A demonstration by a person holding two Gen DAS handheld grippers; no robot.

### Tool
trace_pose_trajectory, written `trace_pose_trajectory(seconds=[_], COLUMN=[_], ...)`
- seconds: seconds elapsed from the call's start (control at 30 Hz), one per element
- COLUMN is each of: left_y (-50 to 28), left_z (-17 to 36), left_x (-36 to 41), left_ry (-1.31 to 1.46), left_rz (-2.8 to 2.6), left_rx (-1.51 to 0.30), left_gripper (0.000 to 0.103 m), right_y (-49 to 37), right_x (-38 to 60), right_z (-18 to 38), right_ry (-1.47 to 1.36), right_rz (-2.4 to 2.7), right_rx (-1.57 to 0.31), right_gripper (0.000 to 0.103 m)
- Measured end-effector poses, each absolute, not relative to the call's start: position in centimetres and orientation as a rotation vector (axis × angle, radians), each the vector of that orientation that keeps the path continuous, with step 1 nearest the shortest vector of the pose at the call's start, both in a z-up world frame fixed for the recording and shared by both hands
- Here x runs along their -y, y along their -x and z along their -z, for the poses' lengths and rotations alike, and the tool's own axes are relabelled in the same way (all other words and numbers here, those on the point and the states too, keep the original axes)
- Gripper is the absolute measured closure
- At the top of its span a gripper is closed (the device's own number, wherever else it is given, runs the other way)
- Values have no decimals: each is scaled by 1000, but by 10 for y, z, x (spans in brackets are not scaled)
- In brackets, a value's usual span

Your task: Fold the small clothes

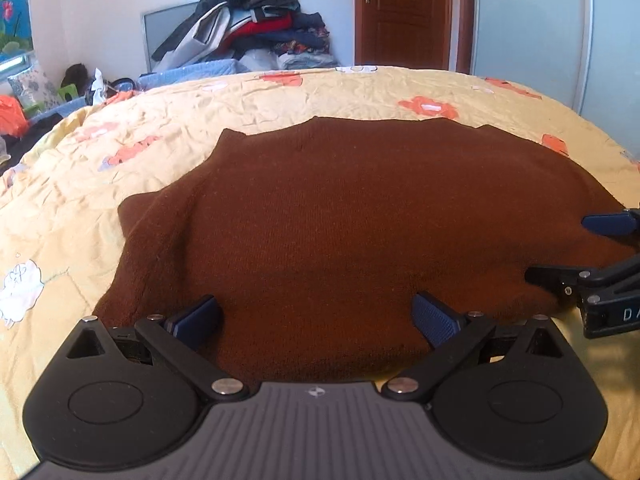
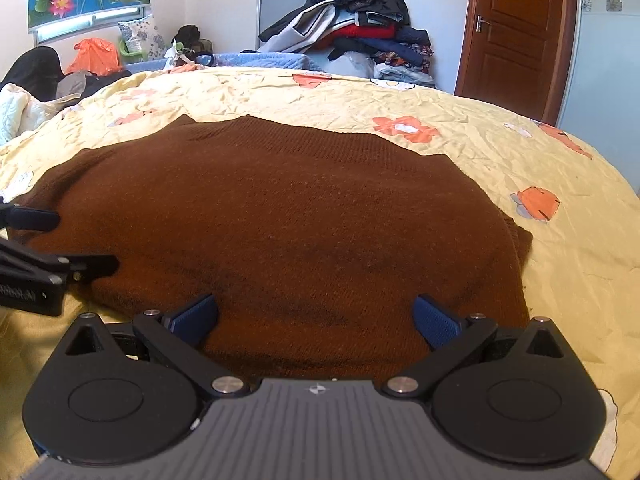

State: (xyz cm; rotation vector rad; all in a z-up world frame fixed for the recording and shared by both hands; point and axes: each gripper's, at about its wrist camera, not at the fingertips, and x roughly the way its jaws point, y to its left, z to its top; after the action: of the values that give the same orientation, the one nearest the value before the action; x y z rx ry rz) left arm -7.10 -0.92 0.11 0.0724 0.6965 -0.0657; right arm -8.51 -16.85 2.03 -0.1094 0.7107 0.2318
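A brown knitted sweater (image 1: 340,216) lies spread flat on the yellow flowered bedspread (image 1: 80,184); it also shows in the right wrist view (image 2: 280,208). My left gripper (image 1: 316,320) is open, its blue pads wide apart over the sweater's near edge. My right gripper (image 2: 316,318) is open too, over the near edge further right. Each gripper shows in the other's view, at the right edge of the left wrist view (image 1: 600,248) and at the left edge of the right wrist view (image 2: 40,248), both open over the near hem.
A heap of clothes (image 2: 360,28) is piled beyond the far side of the bed. A brown wooden door (image 2: 516,36) stands at the back right. Bags and cushions (image 2: 96,56) sit at the back left under a lotus picture.
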Motion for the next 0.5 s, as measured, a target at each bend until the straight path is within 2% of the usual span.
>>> trace_pose_trajectory(seconds=[0.43, 0.5], left_y=[98, 103], left_z=[-5, -6], left_x=[-10, -13], left_ry=[-50, -58], left_rz=[55, 77], left_rx=[-692, -693], left_gripper=[0, 0], right_y=[115, 118], right_x=[185, 188], right_z=[-41, -29], right_ry=[77, 116], right_rz=[-225, -240], right_rx=[-674, -757], right_gripper=[0, 0])
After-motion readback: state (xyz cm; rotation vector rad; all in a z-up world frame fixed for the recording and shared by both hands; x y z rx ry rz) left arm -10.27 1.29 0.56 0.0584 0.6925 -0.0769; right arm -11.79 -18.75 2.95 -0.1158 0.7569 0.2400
